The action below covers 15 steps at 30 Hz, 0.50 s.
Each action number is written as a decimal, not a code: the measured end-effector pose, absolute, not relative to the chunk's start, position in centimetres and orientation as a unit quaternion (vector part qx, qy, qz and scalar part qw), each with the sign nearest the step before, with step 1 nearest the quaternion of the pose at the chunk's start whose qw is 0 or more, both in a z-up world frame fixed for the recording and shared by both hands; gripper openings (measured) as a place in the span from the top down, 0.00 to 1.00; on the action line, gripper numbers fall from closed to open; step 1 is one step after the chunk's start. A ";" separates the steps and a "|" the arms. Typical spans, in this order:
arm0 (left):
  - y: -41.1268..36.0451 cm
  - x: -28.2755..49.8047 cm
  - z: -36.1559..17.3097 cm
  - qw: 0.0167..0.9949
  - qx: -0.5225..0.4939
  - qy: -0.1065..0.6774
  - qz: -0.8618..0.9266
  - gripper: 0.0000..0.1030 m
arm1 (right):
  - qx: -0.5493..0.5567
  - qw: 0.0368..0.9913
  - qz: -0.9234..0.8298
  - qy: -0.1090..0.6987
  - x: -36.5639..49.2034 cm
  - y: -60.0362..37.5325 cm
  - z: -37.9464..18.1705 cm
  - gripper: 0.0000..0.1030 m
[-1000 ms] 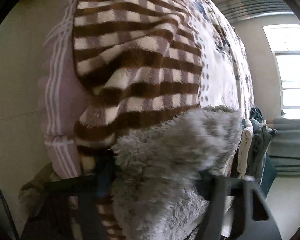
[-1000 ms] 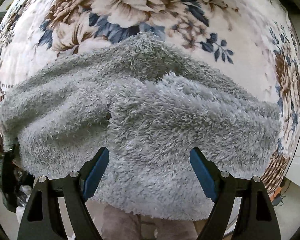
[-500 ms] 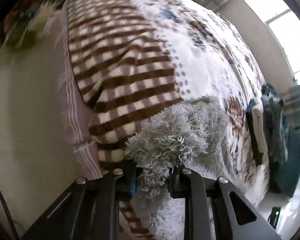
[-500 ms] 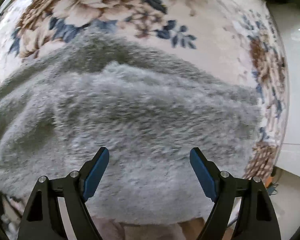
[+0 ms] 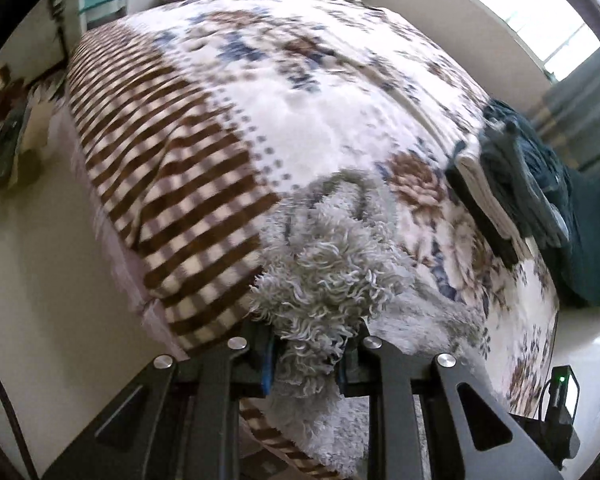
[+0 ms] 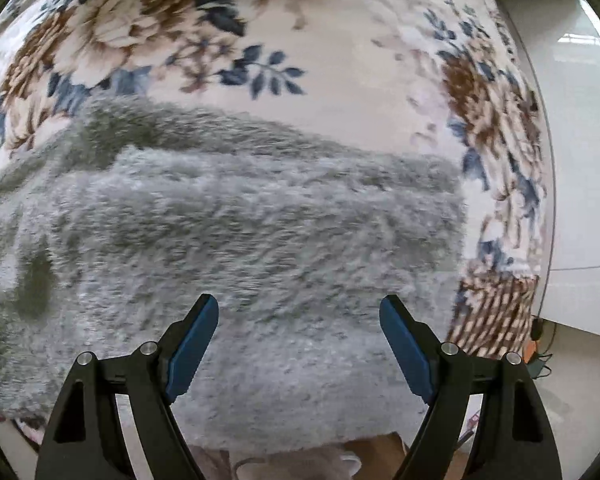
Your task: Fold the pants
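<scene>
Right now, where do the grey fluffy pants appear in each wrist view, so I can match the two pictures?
Left wrist view: the grey fluffy pants sit at lower centre, a bunch pinched between the left gripper's fingers.
Right wrist view: the pants fill the middle and left, lying flat beyond the open right gripper.
Shared landmark: the floral blanket under the pants.

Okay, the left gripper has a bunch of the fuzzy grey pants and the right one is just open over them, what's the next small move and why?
Probably lower the right gripper and close it on the grey pants near their edge. The left gripper is shut on one bunched end, while the right's jaws stand wide with nothing between them, so only one end is held.
</scene>
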<state>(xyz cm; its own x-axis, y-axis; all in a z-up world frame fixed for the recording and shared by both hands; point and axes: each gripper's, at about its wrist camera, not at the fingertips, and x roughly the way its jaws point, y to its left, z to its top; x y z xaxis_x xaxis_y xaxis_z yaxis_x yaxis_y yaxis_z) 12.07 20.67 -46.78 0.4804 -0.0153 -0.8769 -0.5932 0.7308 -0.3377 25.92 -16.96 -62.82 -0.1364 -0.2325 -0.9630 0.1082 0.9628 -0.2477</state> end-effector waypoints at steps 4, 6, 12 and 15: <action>18.5 14.1 -45.4 0.818 -0.284 0.479 0.146 0.82 | -0.020 0.656 -0.139 0.741 25.2 -18.9 -62.4 0.18; 17.1 15.1 -44.7 0.827 -0.263 0.482 0.122 0.82 | -0.009 0.655 -0.147 0.741 24.6 -20.3 -62.3 0.18; 10.7 18.0 -42.6 0.848 -0.180 0.497 0.049 0.82 | 0.045 0.654 -0.182 0.733 21.3 -25.9 -62.0 0.18; 7.0 18.8 -42.0 0.850 -0.152 0.504 0.019 0.82 | 0.063 0.645 -0.196 0.736 19.1 -29.3 -62.8 0.18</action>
